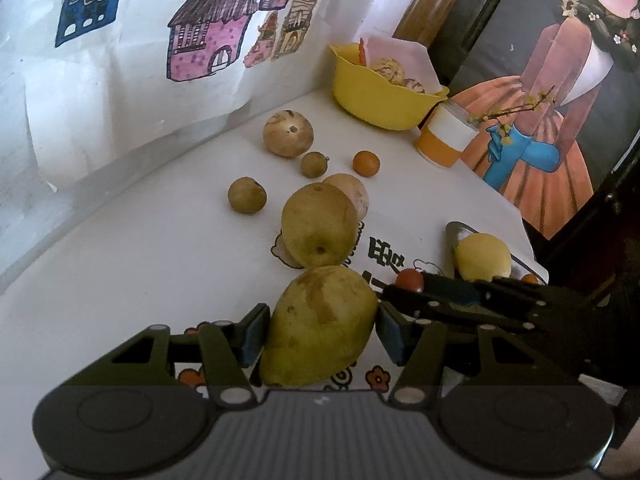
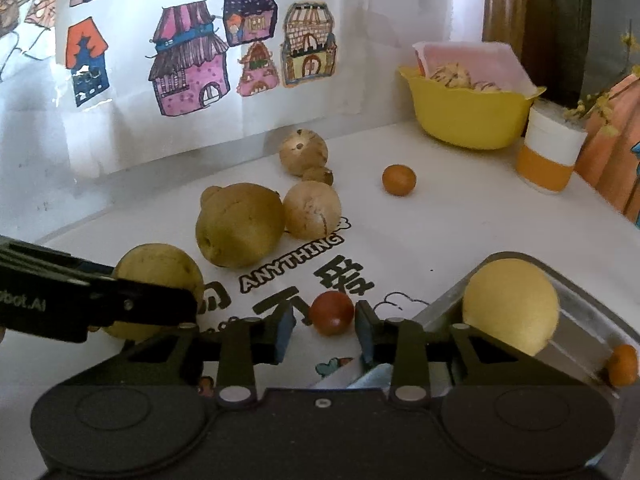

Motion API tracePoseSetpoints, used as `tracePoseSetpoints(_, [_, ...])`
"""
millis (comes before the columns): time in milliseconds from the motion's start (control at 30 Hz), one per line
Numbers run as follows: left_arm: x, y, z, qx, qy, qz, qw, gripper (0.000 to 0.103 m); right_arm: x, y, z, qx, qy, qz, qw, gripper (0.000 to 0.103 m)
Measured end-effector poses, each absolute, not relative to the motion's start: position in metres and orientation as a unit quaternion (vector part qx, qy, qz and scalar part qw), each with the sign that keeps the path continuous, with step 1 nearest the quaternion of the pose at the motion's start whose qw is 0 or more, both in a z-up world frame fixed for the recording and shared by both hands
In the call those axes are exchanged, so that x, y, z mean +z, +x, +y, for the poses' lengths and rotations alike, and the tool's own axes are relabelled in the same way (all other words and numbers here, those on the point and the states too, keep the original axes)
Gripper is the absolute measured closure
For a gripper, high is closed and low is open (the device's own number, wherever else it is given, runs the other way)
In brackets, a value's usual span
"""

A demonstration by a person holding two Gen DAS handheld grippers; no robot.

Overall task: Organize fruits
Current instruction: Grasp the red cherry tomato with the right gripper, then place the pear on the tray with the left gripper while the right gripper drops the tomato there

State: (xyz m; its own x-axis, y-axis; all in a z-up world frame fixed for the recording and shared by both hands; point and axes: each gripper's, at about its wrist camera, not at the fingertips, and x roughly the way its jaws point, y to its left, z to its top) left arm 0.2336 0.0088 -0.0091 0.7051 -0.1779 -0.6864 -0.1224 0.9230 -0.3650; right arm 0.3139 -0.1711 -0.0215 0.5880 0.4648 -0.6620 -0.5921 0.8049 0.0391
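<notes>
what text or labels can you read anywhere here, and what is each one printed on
"ANYTHING": black outlined capitals on the white table cover.
"bot.AI": pale lettering on the left gripper's finger, start of the word cut off at the frame edge.
Large black Chinese characters on the same cover: partly hidden by the grippers, not readable with confidence.
House drawings on the wall: no words readable.

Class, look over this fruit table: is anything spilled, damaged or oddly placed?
Nothing is spilled or visibly broken. Fruit lies scattered over the tablecloth, and only a yellow fruit and a small orange one sit in the metal tray.
</notes>
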Motion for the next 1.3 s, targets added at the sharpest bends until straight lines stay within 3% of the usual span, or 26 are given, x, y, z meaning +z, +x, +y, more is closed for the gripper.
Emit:
tracePoseSetpoints(100, [-0.009,0.234,0.009,-0.014,-0.192,0.383,0.903,0.042,-0.023,0.315,-0.169,0.295,-0.094,0.334,0.89,0.078])
tracePoseSetpoints(167, [-0.008,0.234,0.008,-0.015,-0.189,0.384,0.904,0.042,-0.023,0.316,-0.169,0.294,-0.087,0.333,0.892,0.079])
tracePoseSetpoints(467, [-0.003,0.222,-0.002,-0.031,-0.188,0.374,0.907,0.042,0.002,0.279,-0.192,0.301,-0.054,0.293,0.906,0.079])
tracePoseSetpoints(800, [0.02,0.242,-0.067,-0.107,-0.184,0.356,0.91,0.043,0.032,0.248,-0.277,0.227,-0.04,0.246,0.941,0.079])
tracePoseSetpoints(1033, [0.004,0.272,-0.112,-0.135,-0.198,0.376,0.895,0.044,0.012,0.267,-0.329,0.169,-0.014,0.26,0.951,0.079])
tracePoseSetpoints(1300, [-0.001,0.29,-0.144,-0.127,-0.141,0.359,0.914,0.044,-0.024,0.297,-0.338,0.167,-0.002,0.291,0.942,0.079])
